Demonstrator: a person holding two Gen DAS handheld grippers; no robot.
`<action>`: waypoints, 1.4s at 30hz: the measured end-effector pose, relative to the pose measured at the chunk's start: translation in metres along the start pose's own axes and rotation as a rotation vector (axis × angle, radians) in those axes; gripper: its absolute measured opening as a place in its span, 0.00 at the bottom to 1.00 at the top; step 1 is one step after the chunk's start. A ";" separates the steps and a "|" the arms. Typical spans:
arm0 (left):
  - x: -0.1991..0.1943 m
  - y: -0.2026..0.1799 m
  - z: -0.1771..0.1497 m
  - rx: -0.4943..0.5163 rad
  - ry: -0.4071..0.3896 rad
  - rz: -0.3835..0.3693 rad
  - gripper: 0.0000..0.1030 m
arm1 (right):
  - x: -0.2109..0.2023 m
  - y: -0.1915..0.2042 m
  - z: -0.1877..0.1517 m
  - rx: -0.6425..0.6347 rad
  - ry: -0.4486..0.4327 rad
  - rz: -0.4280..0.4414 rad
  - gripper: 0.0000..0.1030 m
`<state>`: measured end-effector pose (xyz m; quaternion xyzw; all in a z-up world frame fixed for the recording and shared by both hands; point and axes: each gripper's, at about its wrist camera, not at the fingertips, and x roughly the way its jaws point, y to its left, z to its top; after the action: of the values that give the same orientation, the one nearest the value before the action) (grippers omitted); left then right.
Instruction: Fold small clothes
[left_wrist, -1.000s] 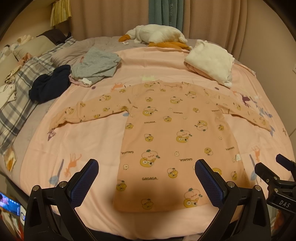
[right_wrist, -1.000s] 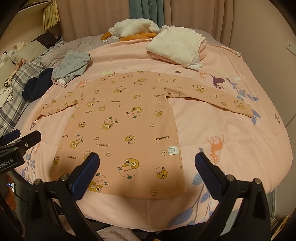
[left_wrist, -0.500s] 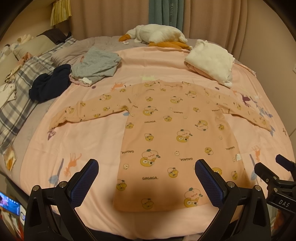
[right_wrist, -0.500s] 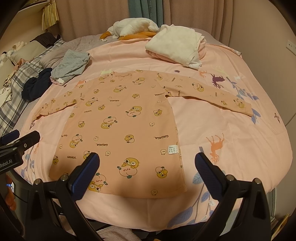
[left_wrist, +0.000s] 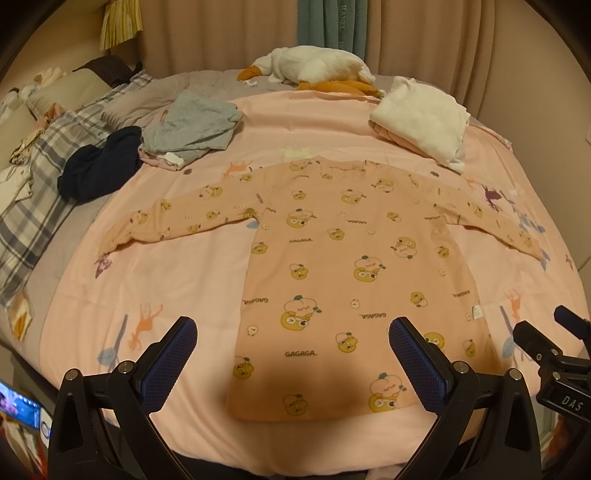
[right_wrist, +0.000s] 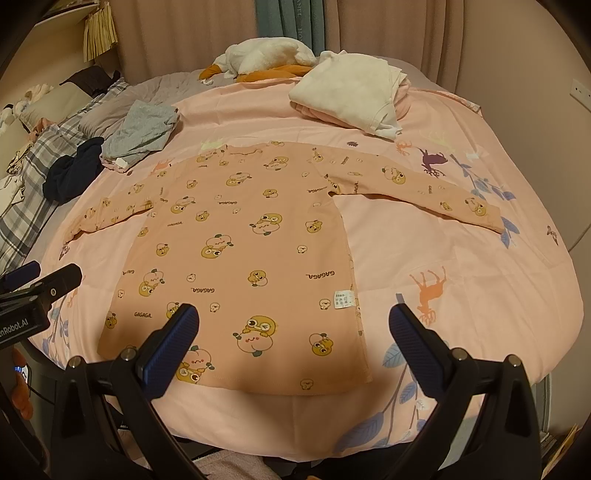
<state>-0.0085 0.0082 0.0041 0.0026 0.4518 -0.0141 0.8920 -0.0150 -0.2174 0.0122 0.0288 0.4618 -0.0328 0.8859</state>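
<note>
A small peach long-sleeved shirt (left_wrist: 351, 266) (right_wrist: 243, 258) printed with cartoon fruit lies flat on the pink bedspread (left_wrist: 166, 280) (right_wrist: 461, 266), both sleeves spread out, hem toward me. My left gripper (left_wrist: 291, 354) hovers open above the hem's left part, nothing between its fingers. My right gripper (right_wrist: 295, 347) hovers open above the hem's right part, also holding nothing. Each gripper's black body shows at the edge of the other's view.
Beyond the shirt lie a folded grey garment (left_wrist: 192, 125), a dark navy garment (left_wrist: 99, 166), a white-and-pink folded pile (left_wrist: 421, 118) and a white plush goose (left_wrist: 314, 70). A plaid blanket (left_wrist: 40, 184) and pillows sit at left. Curtains hang behind; the bed edge is just below me.
</note>
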 end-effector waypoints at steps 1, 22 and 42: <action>0.000 0.000 0.000 -0.001 0.000 -0.001 1.00 | 0.000 0.000 0.000 0.000 0.001 0.001 1.00; 0.009 -0.006 -0.003 0.000 0.018 0.000 1.00 | 0.003 -0.007 0.000 0.016 0.005 0.002 1.00; 0.084 -0.020 0.047 -0.159 -0.022 -0.365 1.00 | 0.111 -0.233 0.013 0.715 -0.126 0.215 1.00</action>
<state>0.0785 -0.0145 -0.0352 -0.1498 0.4349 -0.1398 0.8769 0.0393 -0.4536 -0.0769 0.3827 0.3602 -0.1004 0.8448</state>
